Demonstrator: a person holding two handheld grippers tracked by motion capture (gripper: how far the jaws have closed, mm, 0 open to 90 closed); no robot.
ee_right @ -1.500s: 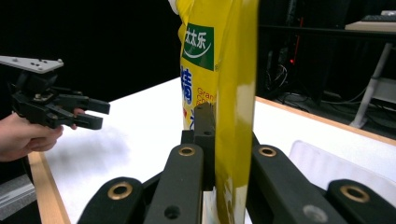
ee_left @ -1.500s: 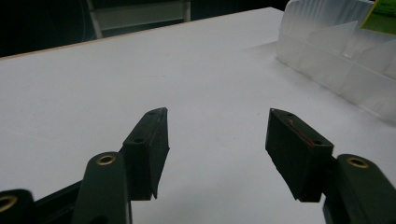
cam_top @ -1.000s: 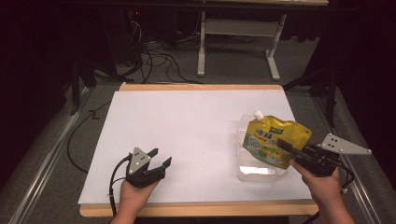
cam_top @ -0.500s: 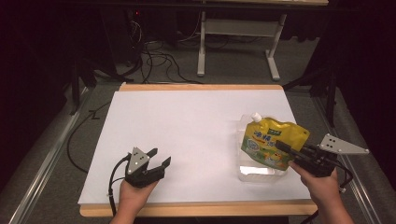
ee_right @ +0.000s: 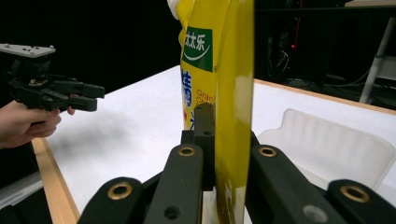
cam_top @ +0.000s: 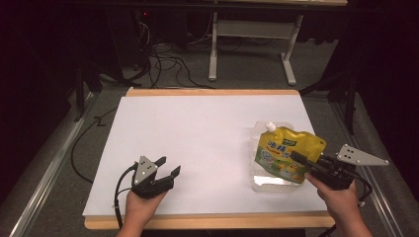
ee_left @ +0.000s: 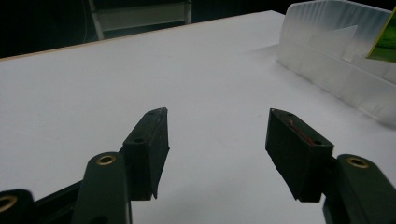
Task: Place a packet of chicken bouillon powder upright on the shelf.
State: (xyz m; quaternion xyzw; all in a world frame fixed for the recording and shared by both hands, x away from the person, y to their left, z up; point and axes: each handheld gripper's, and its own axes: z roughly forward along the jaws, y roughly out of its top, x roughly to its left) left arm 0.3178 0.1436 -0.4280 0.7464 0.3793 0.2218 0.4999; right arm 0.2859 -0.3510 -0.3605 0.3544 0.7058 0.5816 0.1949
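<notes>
A person sits at a bench [cam_top: 207,128] covered with a white sheet, holding a black two-jaw claw in each hand.

The right claw [cam_top: 302,160], near the bench's right front corner, is clamped shut on a yellow spouted pouch [cam_top: 284,155]. Its jaws pinch the pouch's lower edge from both sides, as the right gripper view shows, with the thin yellow foil [ee_right: 231,93] squeezed between them. The pouch is held up off the bench, tilted, with its white spout [cam_top: 270,127] pointing up and away from the person. It hangs directly above a clear plastic tray [cam_top: 267,185] that rests on the white sheet; whether the pouch touches the tray cannot be told.

The left claw [cam_top: 167,167] rests low near the bench's front edge, well apart from the pouch. Its jaws stand wide open with nothing between them, only bare white sheet visible in the gap. In the left gripper view the clear tray [ee_left: 336,70] lies ahead, to the right.
</notes>
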